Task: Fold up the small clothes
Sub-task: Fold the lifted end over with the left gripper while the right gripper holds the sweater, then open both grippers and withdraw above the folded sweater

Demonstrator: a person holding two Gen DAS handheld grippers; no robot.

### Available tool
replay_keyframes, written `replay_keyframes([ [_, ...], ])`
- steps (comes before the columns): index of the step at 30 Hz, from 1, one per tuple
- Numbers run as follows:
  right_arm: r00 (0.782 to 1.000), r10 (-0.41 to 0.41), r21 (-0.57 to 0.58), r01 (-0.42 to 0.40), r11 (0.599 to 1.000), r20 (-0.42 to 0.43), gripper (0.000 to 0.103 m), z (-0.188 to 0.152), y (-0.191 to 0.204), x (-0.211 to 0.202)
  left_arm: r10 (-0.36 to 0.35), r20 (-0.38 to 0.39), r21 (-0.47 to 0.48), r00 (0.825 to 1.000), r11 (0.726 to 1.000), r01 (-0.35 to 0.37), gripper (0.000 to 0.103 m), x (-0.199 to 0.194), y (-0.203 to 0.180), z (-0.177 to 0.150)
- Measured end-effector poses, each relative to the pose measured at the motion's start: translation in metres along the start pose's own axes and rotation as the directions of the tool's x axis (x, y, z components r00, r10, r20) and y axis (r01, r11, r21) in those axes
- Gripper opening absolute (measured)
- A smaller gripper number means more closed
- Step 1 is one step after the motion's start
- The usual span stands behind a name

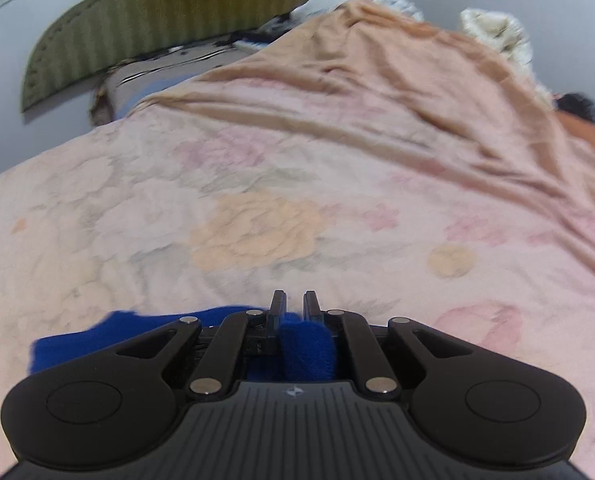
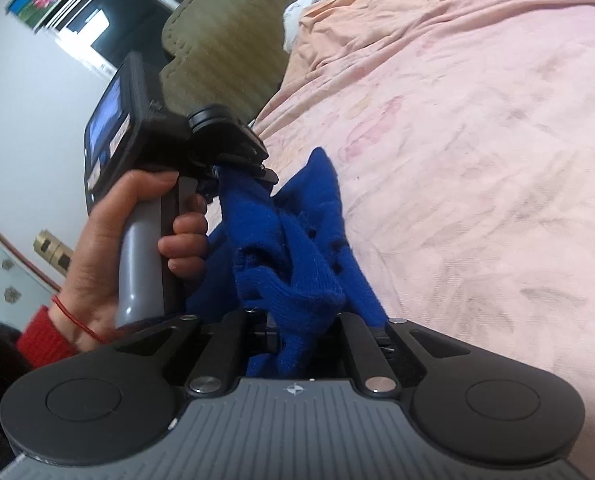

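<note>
Fold not yet made: the blue knitted garment (image 2: 297,248) hangs bunched between the two grippers, above the near edge of the bed's pink floral blanket (image 2: 477,160); laying flat and folding remain. Left gripper (image 1: 294,300): jaws nearly together, clamped on a blue fold. Right gripper (image 2: 305,320): fingertips hidden by knit bunched between them; whether the pads press it cannot be told.

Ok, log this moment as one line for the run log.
stage: carrying garment over bed | left gripper: shut on blue knit garment | right gripper: shut on blue knit garment | surface: pink floral blanket
</note>
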State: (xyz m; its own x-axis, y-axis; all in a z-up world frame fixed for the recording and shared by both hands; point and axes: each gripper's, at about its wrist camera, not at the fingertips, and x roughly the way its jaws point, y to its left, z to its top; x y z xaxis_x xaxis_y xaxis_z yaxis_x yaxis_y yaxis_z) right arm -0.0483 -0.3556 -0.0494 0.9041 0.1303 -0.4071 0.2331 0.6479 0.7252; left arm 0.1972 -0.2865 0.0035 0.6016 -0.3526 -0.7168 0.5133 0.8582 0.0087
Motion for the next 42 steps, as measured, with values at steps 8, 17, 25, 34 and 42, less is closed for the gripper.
replay_keyframes([
  [8, 0.998, -0.061, 0.063, 0.060, 0.996, 0.014, 0.023, -0.002, -0.004, -0.013, -0.184, -0.048, -0.136, 0.982, 0.975, 0.176, 0.025, -0.001, 0.011, 0.018],
  [17, 0.997, -0.075, 0.128, 0.071, 0.989, 0.020, 0.011, 0.000, -0.012, -0.026, -0.085, 0.111, -0.215, 0.990, 0.971, 0.107, 0.086, -0.069, 0.075, 0.024],
  [25, 0.985, -0.140, -0.165, 0.155, 0.974, 0.102, 0.076, 0.052, 0.045, -0.010, 0.143, 0.065, -0.100, 0.988, 0.986, -0.136, 0.086, -0.100, 0.110, -0.049],
  [34, 0.964, -0.265, -0.163, 0.261, 0.952, -0.004, 0.023, 0.067, 0.023, 0.066, 0.099, 0.008, -0.100, 0.995, 0.990, -0.097, 0.086, -0.133, 0.127, -0.130],
  [42, 0.980, -0.187, -0.170, 0.172, 0.970, -0.075, 0.057, 0.042, 0.006, 0.003, -0.187, -0.023, -0.317, 0.982, 0.933, 0.171, 0.086, -0.144, 0.151, -0.174],
])
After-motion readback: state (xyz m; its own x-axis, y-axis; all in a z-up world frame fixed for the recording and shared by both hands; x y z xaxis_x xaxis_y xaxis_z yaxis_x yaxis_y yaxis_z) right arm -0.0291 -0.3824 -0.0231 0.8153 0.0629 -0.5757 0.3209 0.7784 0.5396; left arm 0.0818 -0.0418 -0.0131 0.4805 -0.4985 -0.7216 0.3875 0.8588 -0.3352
